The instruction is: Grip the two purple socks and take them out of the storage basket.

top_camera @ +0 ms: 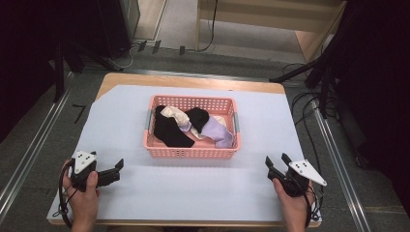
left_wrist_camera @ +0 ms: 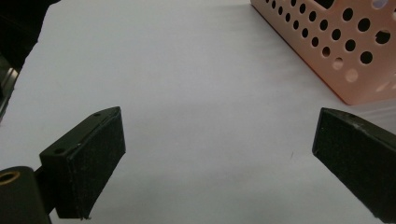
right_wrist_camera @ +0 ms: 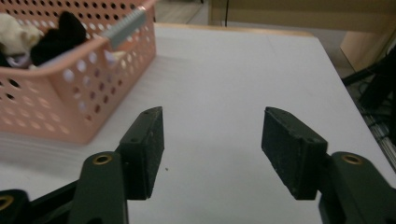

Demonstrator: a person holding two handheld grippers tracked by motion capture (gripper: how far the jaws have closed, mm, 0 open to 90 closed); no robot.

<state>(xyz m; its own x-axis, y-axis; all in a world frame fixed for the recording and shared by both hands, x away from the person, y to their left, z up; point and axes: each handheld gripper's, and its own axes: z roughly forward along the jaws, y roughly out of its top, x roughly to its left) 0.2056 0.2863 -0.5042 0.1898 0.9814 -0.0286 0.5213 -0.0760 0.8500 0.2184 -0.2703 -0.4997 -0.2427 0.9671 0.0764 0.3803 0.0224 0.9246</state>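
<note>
High view: nothing seems started; the pink basket sits mid-tabletop holding what look like four socks: black, cream, another black, lilac. Both tools, left tool and right tool, rest near the front edge, well apart from it.

Left gripper view: jaws wide apart, empty; one basket corner.

Right gripper view: jaws apart, empty; the basket lies ahead, socks all inside.

We see the basket in the middle of the table, with socks inside. The left gripper and right gripper lie before it, at each side
</note>
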